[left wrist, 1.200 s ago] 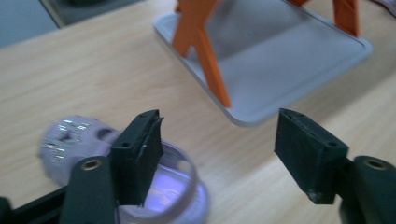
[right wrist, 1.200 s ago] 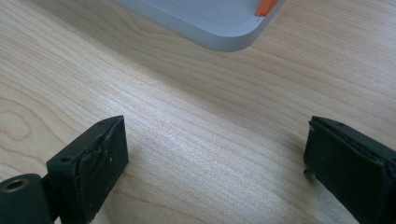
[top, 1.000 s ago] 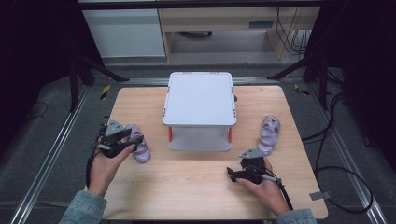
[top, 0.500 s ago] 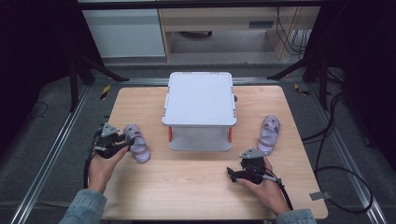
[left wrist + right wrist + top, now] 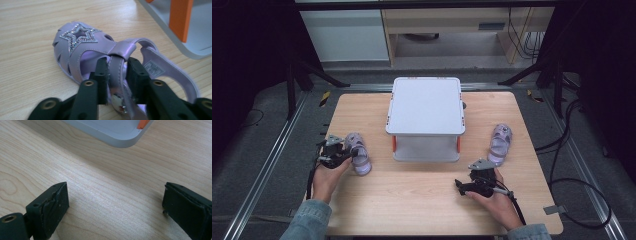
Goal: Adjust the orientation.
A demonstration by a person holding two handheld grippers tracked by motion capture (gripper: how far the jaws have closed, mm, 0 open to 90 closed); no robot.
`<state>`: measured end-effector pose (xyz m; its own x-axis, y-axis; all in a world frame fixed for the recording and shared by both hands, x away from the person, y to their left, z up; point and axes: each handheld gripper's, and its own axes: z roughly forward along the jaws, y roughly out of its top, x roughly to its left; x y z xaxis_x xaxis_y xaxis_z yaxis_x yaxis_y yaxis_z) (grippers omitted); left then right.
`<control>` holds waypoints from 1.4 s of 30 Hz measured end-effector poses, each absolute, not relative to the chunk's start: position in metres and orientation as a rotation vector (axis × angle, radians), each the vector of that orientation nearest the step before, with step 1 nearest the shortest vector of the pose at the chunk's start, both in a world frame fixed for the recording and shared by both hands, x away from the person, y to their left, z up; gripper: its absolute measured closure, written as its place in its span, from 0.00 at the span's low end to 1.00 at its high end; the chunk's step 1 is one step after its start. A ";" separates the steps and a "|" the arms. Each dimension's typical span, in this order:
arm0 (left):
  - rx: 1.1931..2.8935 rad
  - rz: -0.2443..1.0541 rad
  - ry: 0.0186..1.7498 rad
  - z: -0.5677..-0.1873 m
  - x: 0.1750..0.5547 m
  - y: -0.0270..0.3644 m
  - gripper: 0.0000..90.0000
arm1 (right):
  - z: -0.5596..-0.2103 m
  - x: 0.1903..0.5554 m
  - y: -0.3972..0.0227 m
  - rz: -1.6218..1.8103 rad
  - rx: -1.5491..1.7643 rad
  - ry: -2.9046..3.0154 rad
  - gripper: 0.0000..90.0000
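1. At the left of the high view, the left tongs [image 5: 343, 152] sit on the table [image 5: 422, 195] against a lilac sandal [image 5: 357, 152], lower left of the frame. From up here the jaws are too small to read.
2. The left gripper view supplies that detail: the left tongs [image 5: 117, 72] have just been closing, and the two black jaws stand on either side of the sandal's [image 5: 100, 53] ankle strap [image 5: 116, 66], close to it. The pads look to be touching it, though I cannot tell how firmly.
3. That same view shows a glittering star cut-out [image 5: 80, 36] on the toe, a metal buckle [image 5: 118, 101] low in the frame and a printed label [image 5: 153, 68] on the insole, none of which can be made out from above.
4. In the middle of the high view stands a grey two-tier rack [image 5: 426, 107] with orange posts; the left gripper view catches one orange post [image 5: 181, 18] at upper right.
5. To the right of the rack, the high view shows a second lilac sandal [image 5: 500, 144], lying free on the table.
6. At lower right, the right tongs [image 5: 464, 186] rest in a hand [image 5: 494, 200], near that second sandal but apart from it.
7. The right gripper view shows the right tongs [image 5: 115, 207] spread wide over bare wood, nothing between them, with a corner of the rack's base [image 5: 117, 135] at the top.
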<state>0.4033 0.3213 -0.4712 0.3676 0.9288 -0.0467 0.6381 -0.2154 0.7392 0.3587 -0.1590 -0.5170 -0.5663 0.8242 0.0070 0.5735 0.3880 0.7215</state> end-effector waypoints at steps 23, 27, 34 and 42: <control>1.885 0.501 1.133 -0.445 0.334 0.259 0.86 | -0.517 0.359 -0.159 0.986 1.211 2.301 0.08; 1.902 0.485 1.097 -0.448 0.328 0.240 0.86 | -0.517 0.359 -0.159 0.986 1.210 2.301 0.08; 1.944 0.444 1.042 -0.457 0.319 0.206 0.86 | -0.517 0.359 -0.159 0.987 1.208 2.303 0.08; 1.972 0.422 1.025 -0.468 0.312 0.186 0.85 | -0.517 0.359 -0.159 0.987 1.208 2.303 0.08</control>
